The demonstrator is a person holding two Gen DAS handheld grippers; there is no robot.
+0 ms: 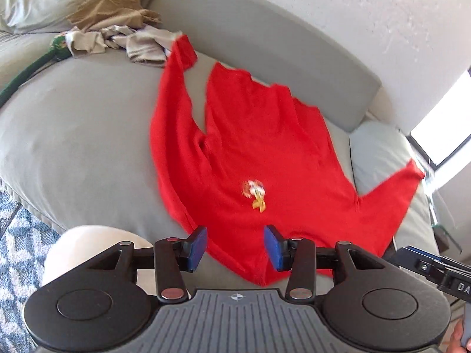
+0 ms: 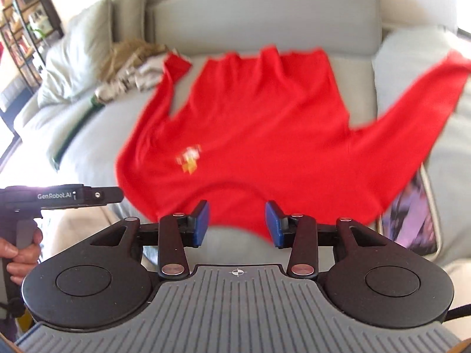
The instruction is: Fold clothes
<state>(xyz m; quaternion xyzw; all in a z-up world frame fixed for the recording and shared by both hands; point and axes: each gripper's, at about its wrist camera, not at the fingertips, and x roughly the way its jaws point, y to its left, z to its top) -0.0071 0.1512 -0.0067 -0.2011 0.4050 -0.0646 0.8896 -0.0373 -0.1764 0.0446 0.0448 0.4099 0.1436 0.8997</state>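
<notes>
While both tongs [image 1: 235, 248] [image 2: 237, 224] gape over red shirt [image 2: 265, 135], L handle [image 2: 59, 196] reads "GenRobot.AI".

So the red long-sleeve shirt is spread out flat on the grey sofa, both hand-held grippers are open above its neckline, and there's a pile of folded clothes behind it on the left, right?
Not quite. The pile behind the red shirt is crumpled, not folded, as the left wrist view shows. The rest holds: the shirt lies spread on the grey sofa, with the left hand-held gripper and right hand-held gripper open near its neckline.
</notes>
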